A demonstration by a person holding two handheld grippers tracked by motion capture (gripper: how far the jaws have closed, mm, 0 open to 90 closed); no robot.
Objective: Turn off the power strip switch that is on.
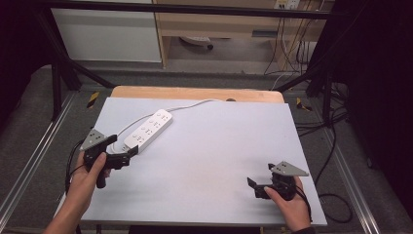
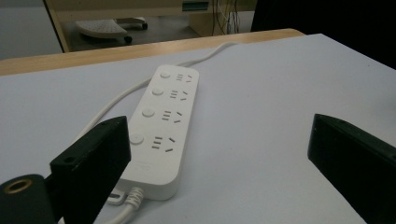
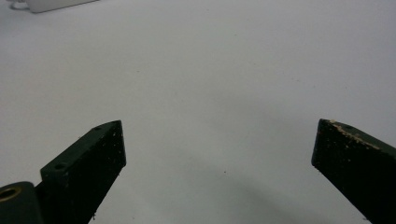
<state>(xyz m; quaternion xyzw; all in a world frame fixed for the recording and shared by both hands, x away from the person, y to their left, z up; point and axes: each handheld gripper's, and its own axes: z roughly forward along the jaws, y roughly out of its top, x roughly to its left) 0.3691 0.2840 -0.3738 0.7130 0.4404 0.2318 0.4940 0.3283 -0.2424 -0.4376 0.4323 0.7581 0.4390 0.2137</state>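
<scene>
So I've got the left gripper (image 1: 127,155) parked right at the near end of the white power strip (image 1: 148,128), jaws spread wide apart with nothing between them. From the left gripper view the power strip (image 2: 163,121) sits just ahead and a bit toward the left jaw, its cord end closest to me. The right gripper (image 1: 254,186) is well off to the side over bare worktop (image 1: 219,146), jaws also apart and empty.

The strip runs lengthwise away from the left gripper, long axis slanting off toward the far side of the worktop. Four sockets face up, each with a round button beside it. The white cable (image 2: 126,210) comes out at the end nearest the gripper and loops back past the strip's side toward the far edge.

Handling guess: rigid plastic shell, fairly light, smooth and probably slippery, so it might skate on this surface. I'd pinch it across the narrow width near the cord end, since the jaws look wide enough. The cable is stiff-ish and will likely tug back when the strip gets moved.
</scene>
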